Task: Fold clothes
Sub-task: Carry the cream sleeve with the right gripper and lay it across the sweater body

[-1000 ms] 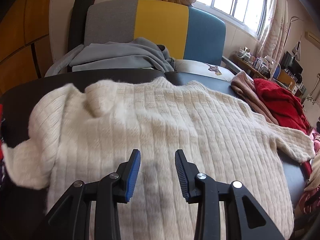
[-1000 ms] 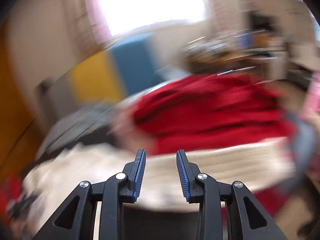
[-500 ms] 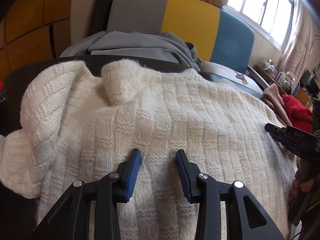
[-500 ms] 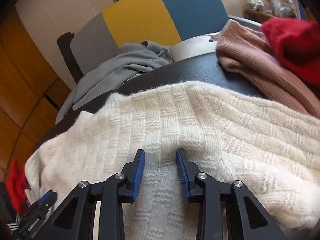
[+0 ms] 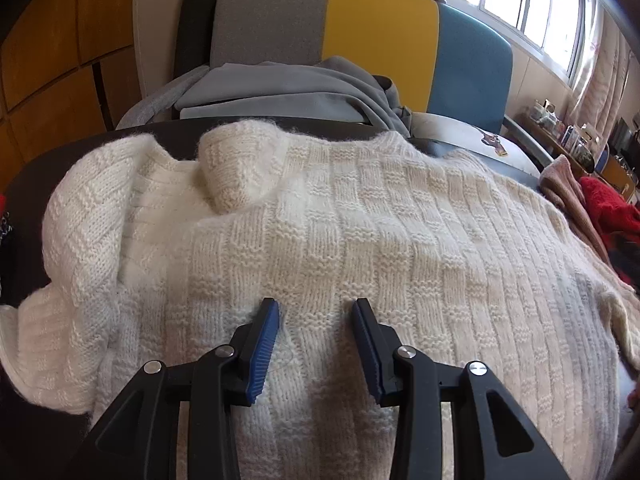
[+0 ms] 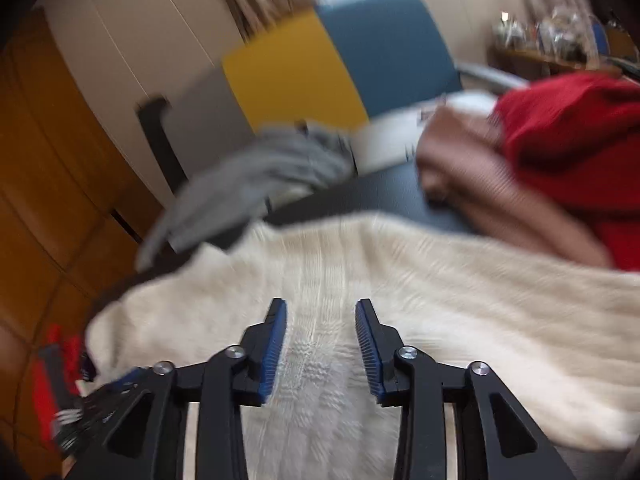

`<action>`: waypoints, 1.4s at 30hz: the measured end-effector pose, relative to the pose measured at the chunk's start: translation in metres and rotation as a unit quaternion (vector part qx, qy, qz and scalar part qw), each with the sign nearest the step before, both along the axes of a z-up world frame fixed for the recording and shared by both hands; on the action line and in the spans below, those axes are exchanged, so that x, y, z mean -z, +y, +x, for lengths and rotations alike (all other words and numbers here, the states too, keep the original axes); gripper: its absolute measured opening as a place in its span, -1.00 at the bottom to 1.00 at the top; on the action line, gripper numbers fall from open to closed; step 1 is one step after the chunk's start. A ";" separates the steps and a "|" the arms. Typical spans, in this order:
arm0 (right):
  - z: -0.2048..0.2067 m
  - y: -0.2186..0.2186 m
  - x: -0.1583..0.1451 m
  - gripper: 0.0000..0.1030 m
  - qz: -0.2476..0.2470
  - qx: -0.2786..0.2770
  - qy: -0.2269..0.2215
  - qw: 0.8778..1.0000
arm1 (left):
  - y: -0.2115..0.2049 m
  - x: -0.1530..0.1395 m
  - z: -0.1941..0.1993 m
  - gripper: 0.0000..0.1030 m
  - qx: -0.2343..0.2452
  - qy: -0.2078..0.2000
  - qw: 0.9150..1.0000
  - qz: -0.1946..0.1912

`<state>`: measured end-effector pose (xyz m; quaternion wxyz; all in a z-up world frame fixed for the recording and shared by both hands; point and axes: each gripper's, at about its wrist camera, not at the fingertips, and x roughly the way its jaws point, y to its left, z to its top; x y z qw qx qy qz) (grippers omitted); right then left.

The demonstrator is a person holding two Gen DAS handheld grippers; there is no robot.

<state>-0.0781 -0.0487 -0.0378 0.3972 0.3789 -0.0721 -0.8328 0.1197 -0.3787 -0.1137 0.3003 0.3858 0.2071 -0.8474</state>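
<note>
A cream knitted sweater (image 5: 360, 240) lies spread front-down on the dark table (image 5: 100, 140), its left sleeve folded in over the body and the collar bunched at the top. My left gripper (image 5: 318, 308) is open just above the sweater's middle, low over the knit, with nothing pinched between its blue pads. In the blurred right wrist view the same sweater (image 6: 460, 300) fills the lower half. My right gripper (image 6: 320, 306) hovers over it with its jaws opening, and only the knit surface shows beneath the gap.
A grey garment (image 5: 288, 88) lies on a chair with a grey, yellow and blue back (image 5: 376, 40) behind the table. A pink knit (image 6: 480, 168) and a red garment (image 6: 568, 136) are piled at the table's right. Wooden cabinets (image 5: 52, 52) stand at the left.
My right gripper swung from the red pile to the cream sweater and its jaws widened. My left gripper moved in lower and closer over the sweater. The right gripper left the left wrist view.
</note>
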 end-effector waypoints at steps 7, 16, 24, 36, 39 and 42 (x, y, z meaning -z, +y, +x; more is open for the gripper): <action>-0.014 0.247 -0.011 0.29 0.042 0.235 0.042 0.970 | 0.030 -0.044 0.038 -0.23 -0.004 0.062 0.998 0.002; -0.058 0.379 0.011 0.29 0.001 0.312 0.002 0.950 | 0.088 -0.040 0.041 -0.20 0.050 0.041 0.997 0.029; -0.084 0.357 0.030 -0.42 0.030 0.262 -0.052 0.963 | 0.111 -0.032 0.038 -0.18 0.064 0.016 0.997 0.044; -0.036 0.298 0.020 -0.79 -0.131 0.182 -0.129 0.966 | 0.161 -0.045 0.011 -0.17 0.166 0.033 0.982 0.087; -0.044 0.244 0.014 -0.79 -0.183 0.132 -0.153 0.962 | 0.161 -0.049 0.018 -0.17 0.164 0.038 0.982 0.084; -0.051 0.173 0.005 -0.79 -0.201 0.078 -0.166 0.962 | 0.148 -0.050 0.030 -0.17 0.148 0.041 0.985 0.084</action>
